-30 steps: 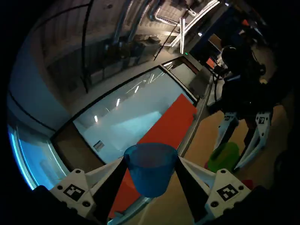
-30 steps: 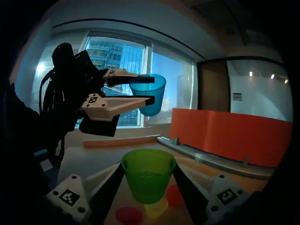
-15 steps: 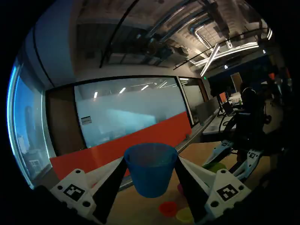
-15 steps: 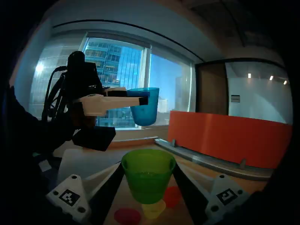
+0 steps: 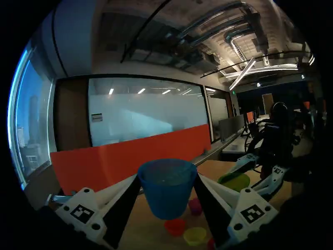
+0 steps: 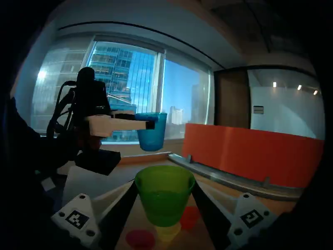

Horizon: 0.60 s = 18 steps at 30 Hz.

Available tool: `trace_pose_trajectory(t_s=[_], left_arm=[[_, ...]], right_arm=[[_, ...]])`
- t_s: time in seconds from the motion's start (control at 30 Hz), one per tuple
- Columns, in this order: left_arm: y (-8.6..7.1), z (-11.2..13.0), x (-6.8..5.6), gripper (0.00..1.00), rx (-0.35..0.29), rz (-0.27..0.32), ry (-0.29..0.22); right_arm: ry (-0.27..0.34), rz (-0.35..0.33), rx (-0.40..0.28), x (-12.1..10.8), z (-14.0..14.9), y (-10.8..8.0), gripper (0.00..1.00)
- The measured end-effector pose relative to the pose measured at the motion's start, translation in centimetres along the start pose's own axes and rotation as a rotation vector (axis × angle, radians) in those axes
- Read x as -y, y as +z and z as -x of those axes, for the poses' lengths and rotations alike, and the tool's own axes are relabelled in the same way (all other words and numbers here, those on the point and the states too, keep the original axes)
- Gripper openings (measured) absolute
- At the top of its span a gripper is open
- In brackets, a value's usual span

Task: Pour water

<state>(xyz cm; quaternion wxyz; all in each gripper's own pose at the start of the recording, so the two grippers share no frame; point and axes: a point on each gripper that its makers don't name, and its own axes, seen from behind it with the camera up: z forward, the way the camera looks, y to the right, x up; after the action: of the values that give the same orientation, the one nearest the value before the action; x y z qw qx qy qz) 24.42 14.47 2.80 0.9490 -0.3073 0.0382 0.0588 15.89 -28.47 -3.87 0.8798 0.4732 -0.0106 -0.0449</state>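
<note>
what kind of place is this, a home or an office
Most likely an open-plan office: exposed ceiling ducts with strip lights, a glass-walled room, and big windows facing high-rise towers.

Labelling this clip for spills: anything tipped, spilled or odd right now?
Nothing stands out. The translucent blue plastic cup sits upright between the jaws of the left gripper; the translucent green plastic cup, partly filled, sits upright in the right gripper. No puddle shows on the visible wooden table.
</note>
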Motion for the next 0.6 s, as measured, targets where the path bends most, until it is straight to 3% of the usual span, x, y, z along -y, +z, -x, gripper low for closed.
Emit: trace_pose_trajectory(t_s=[0.6], left_arm=[[-2.0,6.7,1.0,0.86,0.102,-0.015,-0.053]], right_arm=[[0.003,0.092,0.039,-3.4,1.1,-3.8,0.9]])
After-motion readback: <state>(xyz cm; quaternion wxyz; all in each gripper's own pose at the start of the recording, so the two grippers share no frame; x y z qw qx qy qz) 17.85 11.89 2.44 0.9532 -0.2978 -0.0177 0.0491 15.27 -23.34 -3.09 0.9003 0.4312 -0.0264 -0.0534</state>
